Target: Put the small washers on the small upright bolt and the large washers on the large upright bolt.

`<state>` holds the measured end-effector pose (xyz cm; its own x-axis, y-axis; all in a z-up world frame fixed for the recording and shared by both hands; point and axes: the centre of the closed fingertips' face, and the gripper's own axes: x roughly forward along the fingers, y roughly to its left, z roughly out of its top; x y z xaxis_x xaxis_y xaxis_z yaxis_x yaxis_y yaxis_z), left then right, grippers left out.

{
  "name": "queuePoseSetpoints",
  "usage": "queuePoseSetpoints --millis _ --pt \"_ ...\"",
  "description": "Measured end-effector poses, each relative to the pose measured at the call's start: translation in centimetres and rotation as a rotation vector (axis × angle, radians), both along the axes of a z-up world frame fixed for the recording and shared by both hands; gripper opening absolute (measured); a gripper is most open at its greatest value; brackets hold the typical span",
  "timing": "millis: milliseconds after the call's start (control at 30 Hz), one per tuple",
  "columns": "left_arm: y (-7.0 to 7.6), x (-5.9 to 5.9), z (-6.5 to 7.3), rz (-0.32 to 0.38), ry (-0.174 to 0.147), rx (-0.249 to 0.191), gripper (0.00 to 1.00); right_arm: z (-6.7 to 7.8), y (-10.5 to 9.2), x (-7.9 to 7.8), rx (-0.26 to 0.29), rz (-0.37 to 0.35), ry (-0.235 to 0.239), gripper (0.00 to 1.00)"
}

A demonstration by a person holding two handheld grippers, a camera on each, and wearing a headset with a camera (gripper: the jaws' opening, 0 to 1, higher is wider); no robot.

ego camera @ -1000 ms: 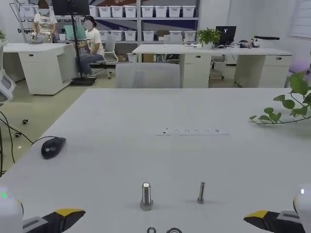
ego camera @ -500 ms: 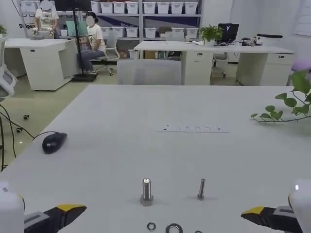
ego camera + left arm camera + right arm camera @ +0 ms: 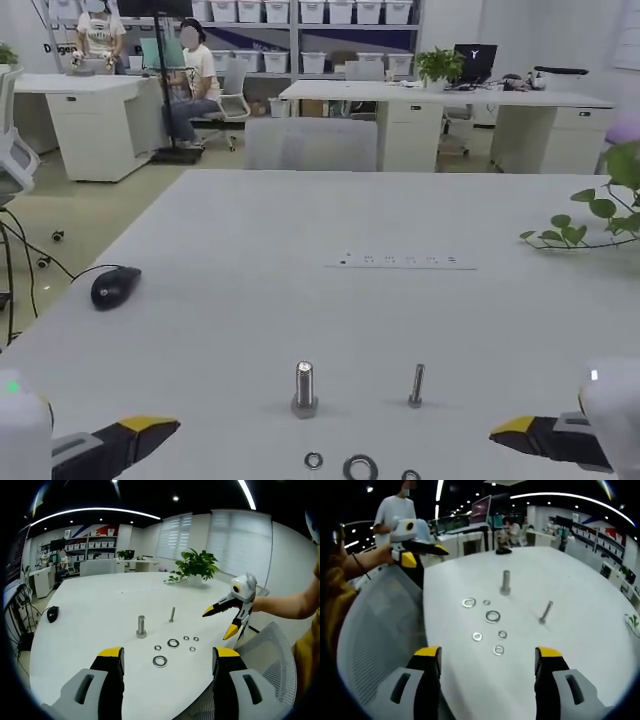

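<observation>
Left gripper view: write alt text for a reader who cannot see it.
On a white table the large bolt stands upright left of the small bolt, with six loose washers lying in front of them. The left gripper frames the bottom with open yellow-tipped jaws, and the right gripper, also open, hovers at the right.

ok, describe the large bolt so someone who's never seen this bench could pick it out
On the white table, look near the front edge, just beyond the loose washers, where two bolts stand upright side by side. In the head view the large bolt is the left one: thicker, with a wider base than the thin small bolt to its right.
</observation>
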<state>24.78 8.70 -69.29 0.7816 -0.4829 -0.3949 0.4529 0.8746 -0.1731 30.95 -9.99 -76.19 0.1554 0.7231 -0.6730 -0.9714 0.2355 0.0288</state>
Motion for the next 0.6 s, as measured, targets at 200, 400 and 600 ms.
queuePoseSetpoints --millis 200,400,600 --pt "-0.2 -0.1 0.0 -0.009 0.000 -0.004 0.71 -0.4 0.2 -0.2 -0.045 0.052 -0.006 0.76" --pt "-0.3 -0.1 0.1 -0.008 -0.004 -0.016 0.71 -0.9 0.4 -0.1 -0.088 0.094 -0.019 0.74" --pt "-0.3 -0.2 0.1 -0.005 -0.002 -0.016 0.71 -1.7 0.5 -0.2 -0.138 0.143 -0.020 0.74"
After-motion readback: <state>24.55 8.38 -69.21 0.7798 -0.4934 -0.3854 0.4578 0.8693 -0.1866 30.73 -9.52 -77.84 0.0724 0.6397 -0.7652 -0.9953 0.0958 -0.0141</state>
